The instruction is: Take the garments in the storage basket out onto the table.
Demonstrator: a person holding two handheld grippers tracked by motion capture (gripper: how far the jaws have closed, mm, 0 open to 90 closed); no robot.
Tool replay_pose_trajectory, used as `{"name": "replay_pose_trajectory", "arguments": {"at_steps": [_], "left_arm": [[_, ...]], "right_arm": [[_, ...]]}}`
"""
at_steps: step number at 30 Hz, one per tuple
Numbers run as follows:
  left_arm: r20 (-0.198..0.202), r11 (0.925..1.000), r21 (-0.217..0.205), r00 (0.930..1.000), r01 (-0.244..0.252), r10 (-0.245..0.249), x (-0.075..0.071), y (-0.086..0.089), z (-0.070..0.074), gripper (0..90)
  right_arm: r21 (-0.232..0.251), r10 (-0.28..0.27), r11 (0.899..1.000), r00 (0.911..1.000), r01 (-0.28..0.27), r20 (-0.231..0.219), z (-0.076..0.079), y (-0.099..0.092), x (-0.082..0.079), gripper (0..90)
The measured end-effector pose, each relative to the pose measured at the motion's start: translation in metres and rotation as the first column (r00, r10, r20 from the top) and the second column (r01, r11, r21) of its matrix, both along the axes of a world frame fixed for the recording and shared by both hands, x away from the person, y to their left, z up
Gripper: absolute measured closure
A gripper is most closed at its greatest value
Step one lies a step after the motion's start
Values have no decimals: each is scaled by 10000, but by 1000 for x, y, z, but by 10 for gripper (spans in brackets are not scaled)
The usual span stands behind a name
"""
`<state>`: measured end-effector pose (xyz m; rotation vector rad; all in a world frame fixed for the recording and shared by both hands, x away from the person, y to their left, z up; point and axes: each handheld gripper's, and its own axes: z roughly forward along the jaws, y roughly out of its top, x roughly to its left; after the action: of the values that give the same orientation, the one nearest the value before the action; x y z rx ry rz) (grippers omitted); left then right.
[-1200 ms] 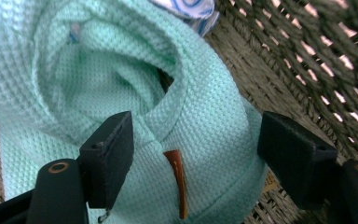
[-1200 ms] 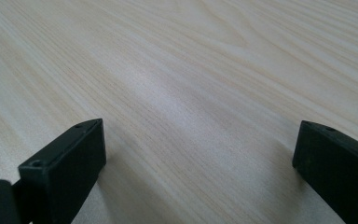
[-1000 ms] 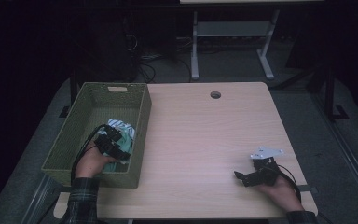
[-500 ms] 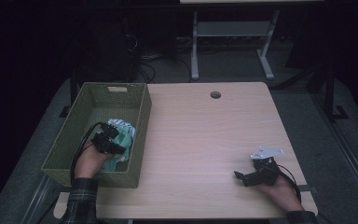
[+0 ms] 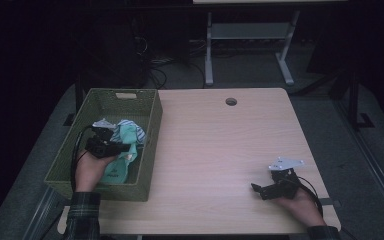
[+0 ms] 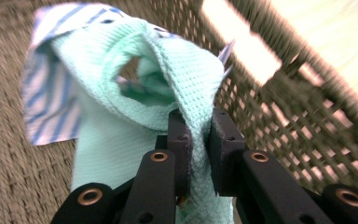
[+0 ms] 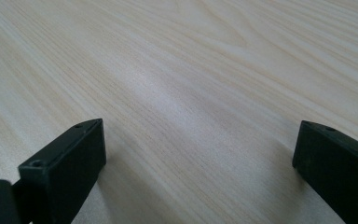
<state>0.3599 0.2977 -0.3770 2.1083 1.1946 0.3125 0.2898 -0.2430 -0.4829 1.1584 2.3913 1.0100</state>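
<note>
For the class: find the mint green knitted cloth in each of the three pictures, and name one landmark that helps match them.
High view: mint green knitted cloth lies left of centre, inside the green woven basket.
Left gripper view: cloth at centre, pinched between the black jaws.
Right gripper view: bare light wooden tabletop.
Shared landmark: the basket's woven wall.

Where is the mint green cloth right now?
In the high view, at left, inside the green basket, pinched by the left gripper: mint cloth.
</note>
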Motion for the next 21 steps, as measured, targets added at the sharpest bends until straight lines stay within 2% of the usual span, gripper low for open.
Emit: {"name": "replay_pose_trajectory", "arguments": {"at_steps": [4, 10, 14, 18, 21], "left_arm": [[510, 9980, -624, 9986, -139, 171, -3, 7, 7, 802], [985, 9930, -1160, 9946, -221, 337, -5, 12, 13, 804], [1294, 9878, -1536, 9905, -263, 465, -7, 14, 21, 807], [1628, 9789, -2043, 9857, -101, 442, -9, 17, 32, 808], [1775, 9739, -2271, 9834, 44, 370, -9, 18, 38, 808]], "right_arm": [[-5, 10, 10000, 10000, -10, 11, 0, 0, 0, 21], [12, -29, 10000, 10000, 29, -46, 0, 0, 0, 21], [12, -31, 10000, 10000, 31, -46, 0, 0, 0, 21], [15, -28, 10000, 10000, 28, -41, 0, 0, 0, 21], [24, -31, 10000, 10000, 31, -42, 0, 0, 0, 21]]}}
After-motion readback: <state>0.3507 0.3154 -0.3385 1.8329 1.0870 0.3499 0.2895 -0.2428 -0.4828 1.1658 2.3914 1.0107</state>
